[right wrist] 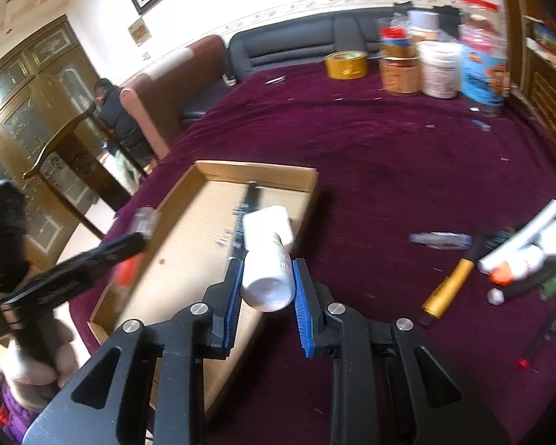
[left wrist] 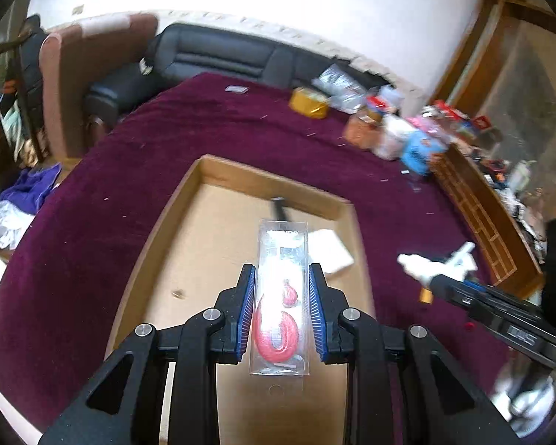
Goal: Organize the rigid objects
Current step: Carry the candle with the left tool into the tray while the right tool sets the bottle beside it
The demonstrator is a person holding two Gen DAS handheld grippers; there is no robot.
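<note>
My left gripper [left wrist: 281,272] is shut on a clear plastic pack [left wrist: 282,259] with a red number candle inside, held over the shallow cardboard tray [left wrist: 241,174]. My right gripper [right wrist: 267,265] is shut on a white plastic bottle [right wrist: 267,278], held bottom towards the camera above the tray's right wall [right wrist: 307,200]. In the tray lie a white box [right wrist: 267,222] and a black slim object [right wrist: 249,196]. In the left wrist view the right gripper [left wrist: 437,278] and its bottle [left wrist: 415,263] hang to the right of the tray. The left gripper [right wrist: 141,235] shows blurred at the tray's left side.
The tray sits on a maroon cloth [right wrist: 389,148]. A gold tin [right wrist: 346,65] and several jars [right wrist: 439,70] stand at the back. A gold-handled tool [right wrist: 448,289], a white tube [right wrist: 522,233] and small items lie at the right. A person [right wrist: 111,107] sits far left.
</note>
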